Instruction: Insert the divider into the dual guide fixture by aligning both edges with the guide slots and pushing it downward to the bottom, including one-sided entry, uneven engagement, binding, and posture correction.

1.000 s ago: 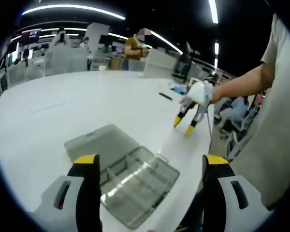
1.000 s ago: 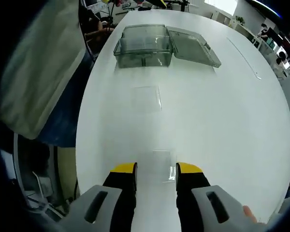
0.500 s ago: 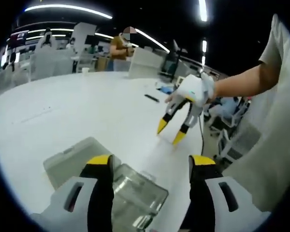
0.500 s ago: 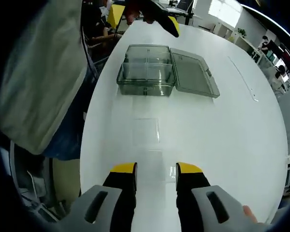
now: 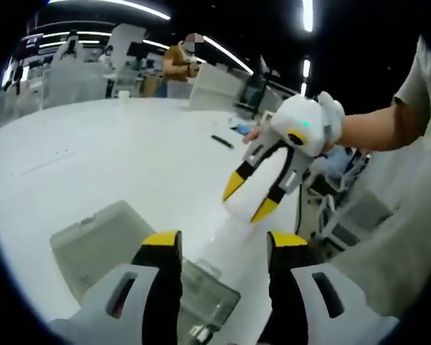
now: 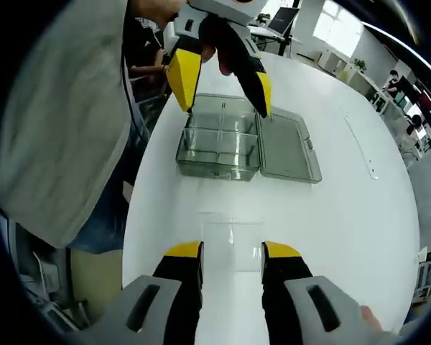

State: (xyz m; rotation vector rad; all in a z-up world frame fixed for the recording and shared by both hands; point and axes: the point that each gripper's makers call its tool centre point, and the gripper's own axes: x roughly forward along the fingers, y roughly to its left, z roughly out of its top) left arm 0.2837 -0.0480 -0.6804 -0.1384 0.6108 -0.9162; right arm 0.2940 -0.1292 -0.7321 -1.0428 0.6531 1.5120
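A broad white desk [image 5: 93,158] carries the scene. A small dark object [image 5: 222,141] lies far out on it, with a thin pale strip [image 6: 358,147] near the opposite edge. Beyond stand white partitions [image 5: 214,89], a person in a mustard top [image 5: 177,63], office chairs [image 5: 337,208], and long ceiling lights [image 5: 307,13].

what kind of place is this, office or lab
Probably an open-plan office or lab workspace: a big white table holds a clear compartment box, long ceiling strip lights run overhead, and more desks and a seated person fill the background.
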